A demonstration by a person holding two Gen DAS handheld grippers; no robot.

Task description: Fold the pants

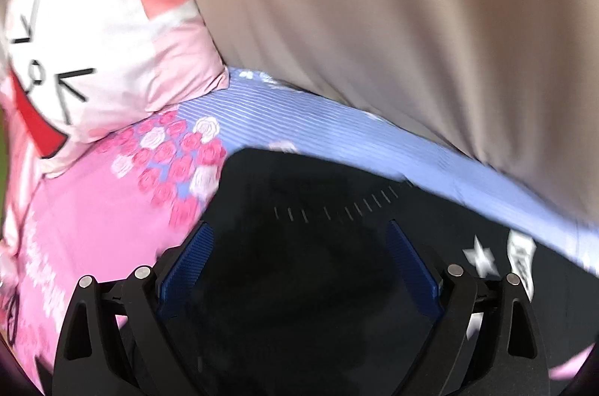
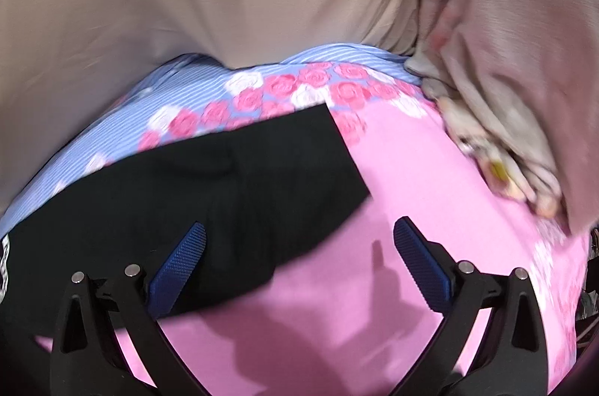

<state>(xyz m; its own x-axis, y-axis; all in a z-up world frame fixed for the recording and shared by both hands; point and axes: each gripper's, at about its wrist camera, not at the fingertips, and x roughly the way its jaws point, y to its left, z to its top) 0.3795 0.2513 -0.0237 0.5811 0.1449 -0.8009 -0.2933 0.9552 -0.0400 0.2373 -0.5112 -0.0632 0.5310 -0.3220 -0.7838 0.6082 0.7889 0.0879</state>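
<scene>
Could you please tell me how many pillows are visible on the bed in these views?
1. A pink and white cartoon-face pillow lies at the upper left of the left wrist view, on the floral bedsheet beside the black pants. Others may be hidden out of frame.

Item: pants (image 2: 194, 193), black, plain fabric.
Markings: white star and white label, lower right of left-wrist frame.
Pose: spread flat; one straight hem edge, centre of right-wrist frame.
Location: lower centre of left-wrist frame; lower left of right-wrist frame.
</scene>
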